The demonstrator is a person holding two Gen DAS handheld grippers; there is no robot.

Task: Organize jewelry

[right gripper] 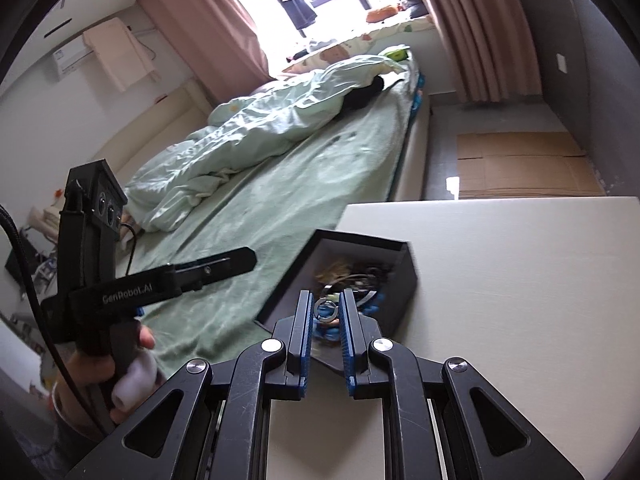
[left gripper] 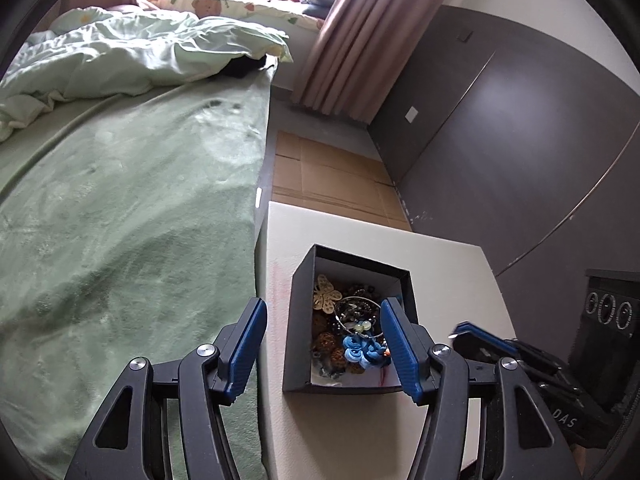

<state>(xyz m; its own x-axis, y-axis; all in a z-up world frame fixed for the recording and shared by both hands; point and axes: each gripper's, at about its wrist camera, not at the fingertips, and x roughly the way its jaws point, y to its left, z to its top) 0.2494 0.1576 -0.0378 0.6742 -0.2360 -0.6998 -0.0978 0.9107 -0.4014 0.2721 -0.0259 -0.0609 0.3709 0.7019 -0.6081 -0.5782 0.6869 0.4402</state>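
Beside the bed (left gripper: 120, 200), a white table (left gripper: 440, 264) bears a black jewelry box (left gripper: 298, 320) (beads tangled inside); left gripper (left gripper: 324, 344) gapes empty, right gripper (right gripper: 326, 308) pinches a small silver ring (right gripper: 325, 305).

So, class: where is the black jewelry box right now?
The black jewelry box sits on the white table, at its edge beside the green bed.

Both wrist cams angled down, sharing box (left gripper: 352, 320) & bed (left gripper: 120, 200).
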